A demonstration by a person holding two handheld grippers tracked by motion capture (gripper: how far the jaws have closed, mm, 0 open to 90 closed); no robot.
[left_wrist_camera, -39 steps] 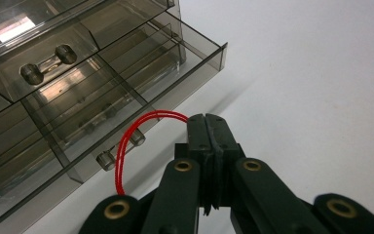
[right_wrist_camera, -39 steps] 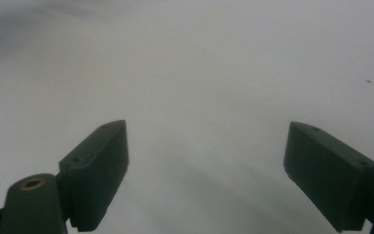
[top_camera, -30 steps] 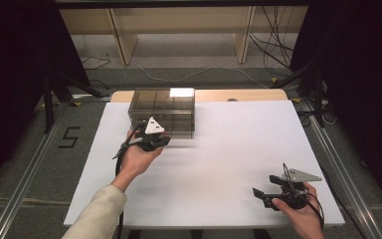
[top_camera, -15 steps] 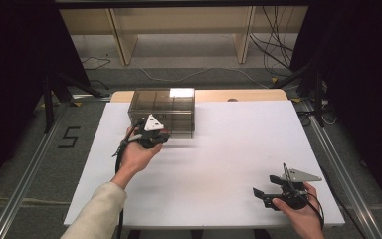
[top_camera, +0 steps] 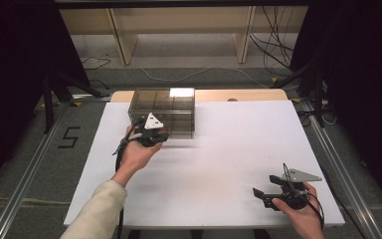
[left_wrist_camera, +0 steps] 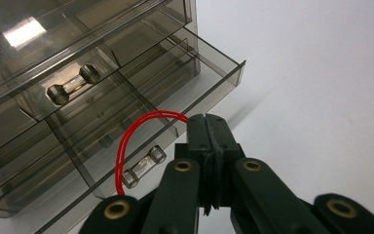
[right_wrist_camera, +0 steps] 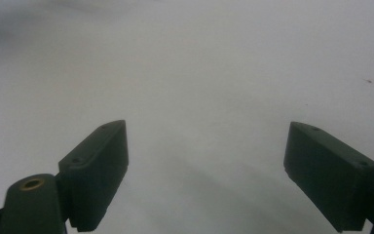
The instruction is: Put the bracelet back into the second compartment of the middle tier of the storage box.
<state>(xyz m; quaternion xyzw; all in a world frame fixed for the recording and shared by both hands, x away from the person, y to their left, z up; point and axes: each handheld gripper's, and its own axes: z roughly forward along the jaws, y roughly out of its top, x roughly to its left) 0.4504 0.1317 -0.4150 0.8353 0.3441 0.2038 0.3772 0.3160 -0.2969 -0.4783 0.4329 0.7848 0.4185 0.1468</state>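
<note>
Red loop pinched at an open drawer of a smoky plastic cabinet

The left gripper (left_wrist_camera: 207, 127) is seen with its jaws pressed together on a thin red wire loop (left_wrist_camera: 132, 141), which arcs from the tips over the pulled-out drawer (left_wrist_camera: 195, 83) of the translucent drawer cabinet (top_camera: 162, 110); the drawer's clear handle (left_wrist_camera: 143, 167) lies just beside the loop. The right gripper (top_camera: 264, 195) is held well apart near the white table's (top_camera: 229, 149) front edge, its jaws spread with nothing between them.
</note>
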